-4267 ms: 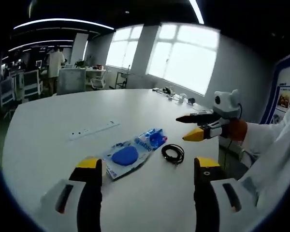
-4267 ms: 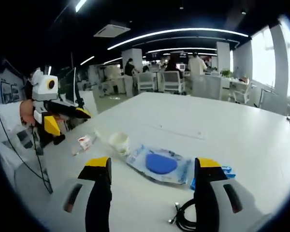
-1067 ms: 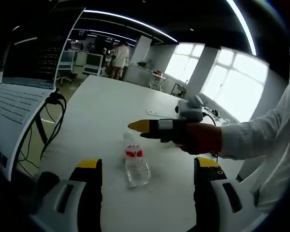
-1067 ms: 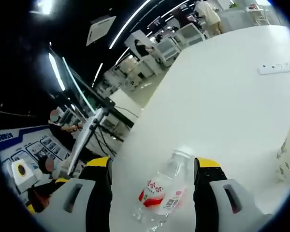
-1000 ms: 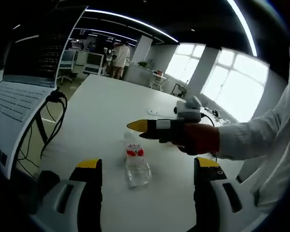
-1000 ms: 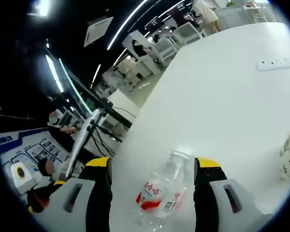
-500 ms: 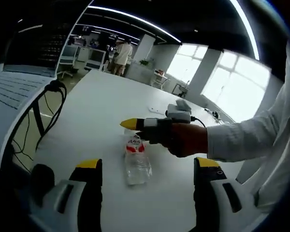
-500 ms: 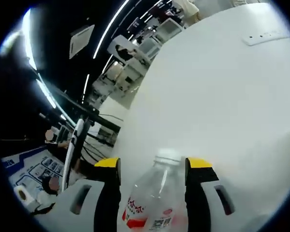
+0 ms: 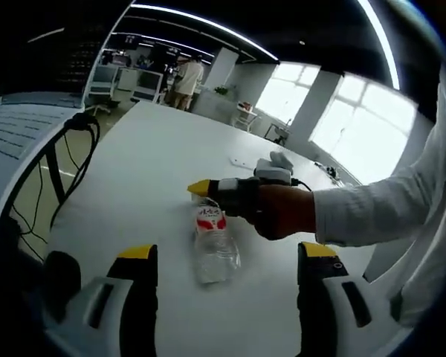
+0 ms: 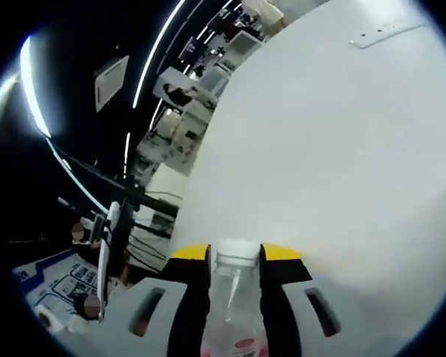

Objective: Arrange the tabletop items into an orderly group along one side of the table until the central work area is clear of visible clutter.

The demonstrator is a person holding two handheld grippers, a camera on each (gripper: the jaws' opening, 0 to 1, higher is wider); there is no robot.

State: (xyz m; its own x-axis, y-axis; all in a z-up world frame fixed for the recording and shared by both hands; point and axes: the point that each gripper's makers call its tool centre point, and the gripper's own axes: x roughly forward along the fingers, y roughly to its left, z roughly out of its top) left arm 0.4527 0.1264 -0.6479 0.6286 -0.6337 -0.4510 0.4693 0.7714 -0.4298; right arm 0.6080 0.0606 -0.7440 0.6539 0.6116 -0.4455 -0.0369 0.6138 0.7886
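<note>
An open-plan office: white meeting table (image 9: 149, 160), distant desks and chairs (image 9: 123, 78), strip ceiling lights (image 9: 201, 33).

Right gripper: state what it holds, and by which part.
The right gripper is shut on the clear water bottle, gripping its neck just below the white cap.
</note>
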